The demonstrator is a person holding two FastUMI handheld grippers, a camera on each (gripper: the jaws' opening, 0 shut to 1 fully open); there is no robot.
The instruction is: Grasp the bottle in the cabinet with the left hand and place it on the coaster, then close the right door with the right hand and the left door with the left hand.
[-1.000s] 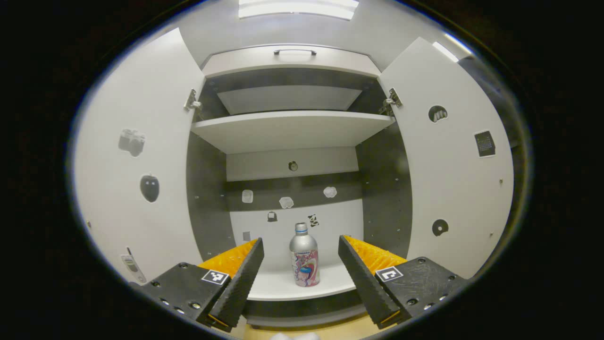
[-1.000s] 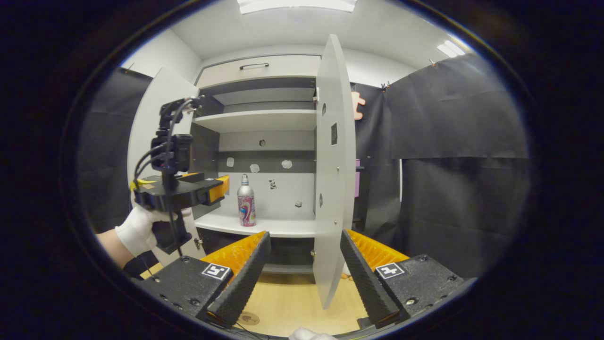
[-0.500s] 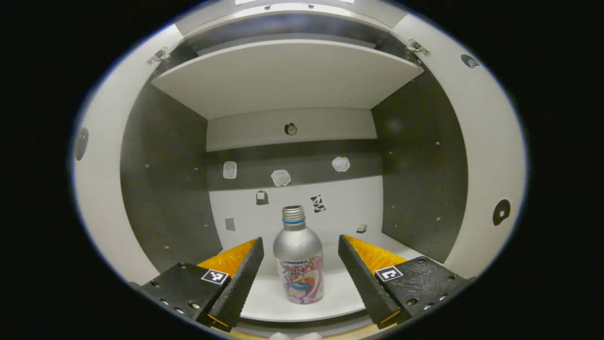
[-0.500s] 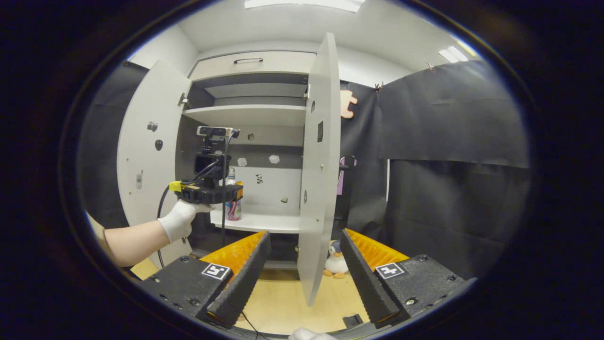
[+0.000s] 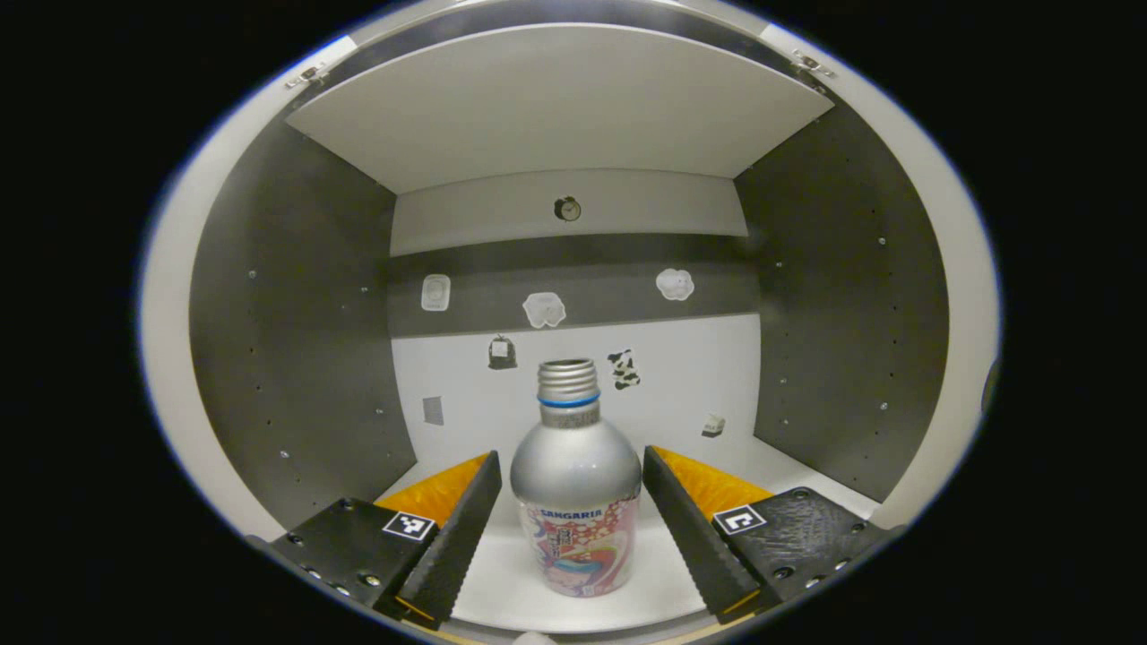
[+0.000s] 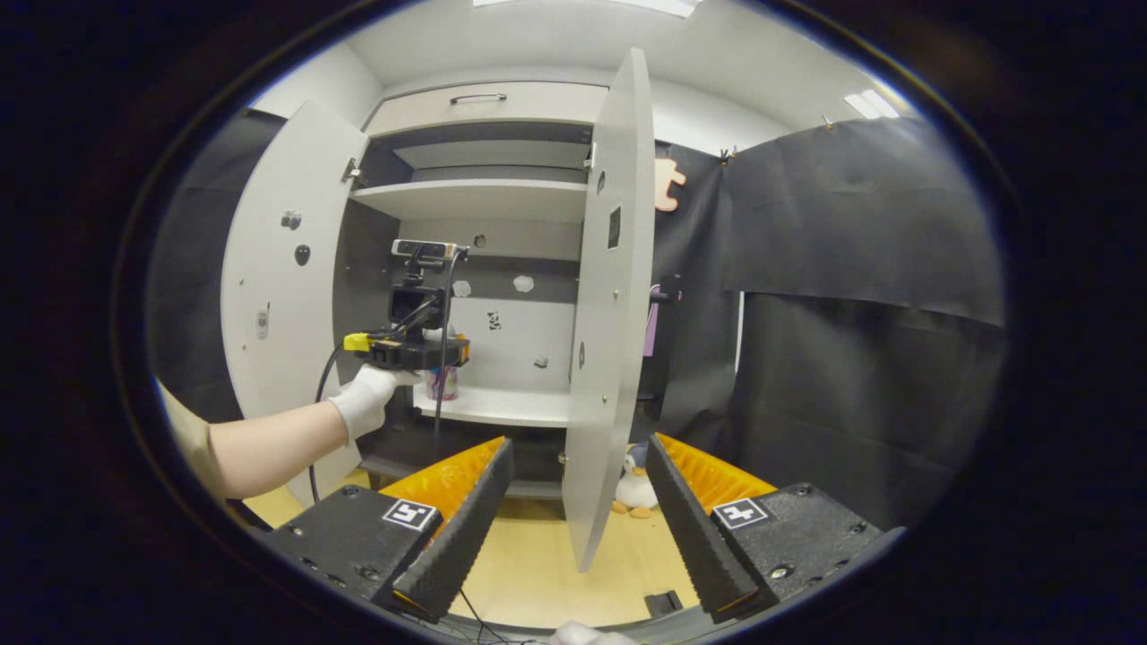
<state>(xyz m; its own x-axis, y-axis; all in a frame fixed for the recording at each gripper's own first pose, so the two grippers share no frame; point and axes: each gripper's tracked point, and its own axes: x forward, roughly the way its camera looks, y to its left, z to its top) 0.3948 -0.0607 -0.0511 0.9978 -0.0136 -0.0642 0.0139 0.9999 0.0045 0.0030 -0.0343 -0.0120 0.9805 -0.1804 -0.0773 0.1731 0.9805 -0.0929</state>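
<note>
A silver bottle (image 5: 576, 484) with a colourful label and no cap stands upright on the cabinet's lower white shelf (image 5: 663, 573). My left gripper (image 5: 570, 459) is open, one finger on each side of the bottle's body with little gap; I cannot tell if they touch it. The right gripper view has the left gripper (image 6: 410, 349) inside the cabinet, held by a white-gloved hand (image 6: 363, 405), with part of the bottle (image 6: 441, 383) below it. My right gripper (image 6: 578, 445) is open and holds nothing, low in front of the right door (image 6: 614, 296). The left door (image 6: 273, 296) is wide open.
An upper shelf (image 5: 556, 98) hangs above the bottle, and dark side walls (image 5: 296, 340) close in on both sides. A plush penguin (image 6: 636, 488) sits on the wooden surface (image 6: 538, 564) behind the right door. A cable (image 6: 320, 421) trails from the left gripper.
My left gripper has gone forward into the cabinet until the bottle stands between its open fingers. My right gripper has shifted only slightly and stays open.
</note>
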